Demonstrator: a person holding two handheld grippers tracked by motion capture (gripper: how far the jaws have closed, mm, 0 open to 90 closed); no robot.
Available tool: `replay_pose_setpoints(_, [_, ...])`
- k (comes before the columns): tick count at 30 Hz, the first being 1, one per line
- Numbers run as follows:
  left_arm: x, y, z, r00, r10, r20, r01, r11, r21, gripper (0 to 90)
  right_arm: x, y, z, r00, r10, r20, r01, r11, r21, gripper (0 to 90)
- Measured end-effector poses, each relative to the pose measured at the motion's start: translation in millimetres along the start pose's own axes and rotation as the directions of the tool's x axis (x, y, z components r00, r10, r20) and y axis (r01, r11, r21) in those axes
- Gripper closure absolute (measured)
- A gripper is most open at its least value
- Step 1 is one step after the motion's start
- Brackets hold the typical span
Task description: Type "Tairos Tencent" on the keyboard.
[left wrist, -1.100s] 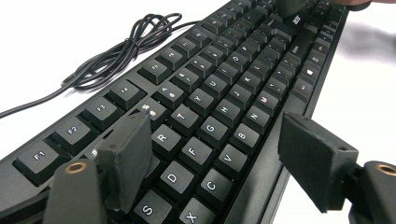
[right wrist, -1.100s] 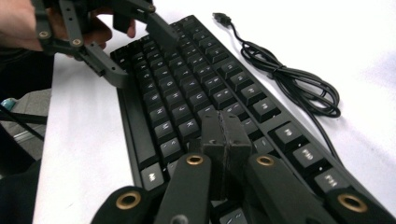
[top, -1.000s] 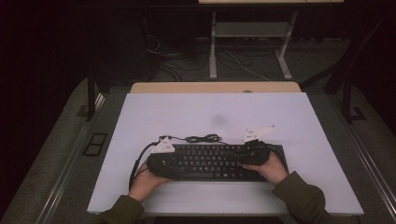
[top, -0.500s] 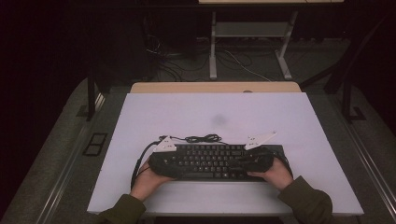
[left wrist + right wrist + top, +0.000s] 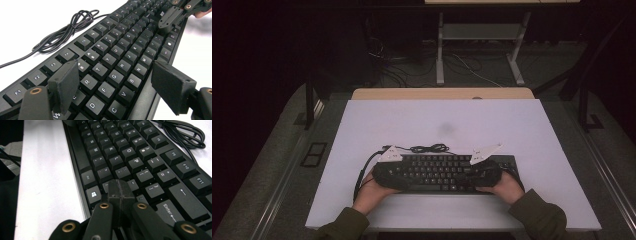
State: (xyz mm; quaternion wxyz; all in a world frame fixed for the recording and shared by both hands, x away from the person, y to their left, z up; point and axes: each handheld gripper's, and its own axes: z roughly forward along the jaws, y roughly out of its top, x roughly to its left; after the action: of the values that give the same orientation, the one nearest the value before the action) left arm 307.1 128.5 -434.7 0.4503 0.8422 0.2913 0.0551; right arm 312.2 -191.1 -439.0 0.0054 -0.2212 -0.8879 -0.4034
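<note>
Black full-size plastic keyboard [image 5: 444, 172] lies flat on the white worktop [image 5: 532, 130], its coiled black cable [image 5: 429, 148] just behind it. Left gripper [image 5: 115, 82] jaws spread over the keyboard's left letter keys, pinching nothing. Right gripper [image 5: 121, 192] jaws pressed together over keys near Enter.

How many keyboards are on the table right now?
1. A single black keyboard lies near the table's front edge, between the left gripper and right gripper, its bundled cable just behind it. Nothing else could hide another.

A black keyboard [image 5: 439, 172] lies flat near the table's near edge, its cable [image 5: 429, 148] bundled just behind it.
</note>
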Motion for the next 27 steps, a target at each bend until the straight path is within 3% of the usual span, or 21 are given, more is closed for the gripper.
replay_pose_setpoints(8, [0.1,7.6,1.9,1.0,-0.001,-0.01,0.001,0.9998,-0.018,31.1,-0.3,0.0,0.1,1.0,-0.001,-0.002,0.001,1.0,-0.001,89.3])
replay_pose_setpoints(17, [4.1,14.5,5.6,0.9995,-0.015,-0.027,0.013,0.9991,-0.04,64.3,-0.1,-0.2,0.1,1.0,-0.002,-0.001,0.002,1.0,-0.002,89.3])
replay_pose_setpoints(22, [5.4,16.0,8.8,0.9996,-0.01,-0.027,0.01,0.9998,-0.019,84.1,-0.2,-0.3,0.1,1.0,-0.002,-0.003,0.002,1.0,-0.003,89.3])
replay_pose_setpoints(24, [5.6,16.4,11.1,0.9994,-0.013,-0.033,0.013,0.9999,-0.004,89.1,-0.2,-0.3,0.2,1.0,-0.001,-0.003,0.001,1.0,-0.003,89.3])
replay_pose_setpoints(27, [6.4,16.0,14.3,0.9992,-0.005,-0.041,0.006,0.9997,0.022,89.2,-0.2,-0.3,0.2,1.0,-0.002,-0.002,0.002,1.0,-0.003,89.3])
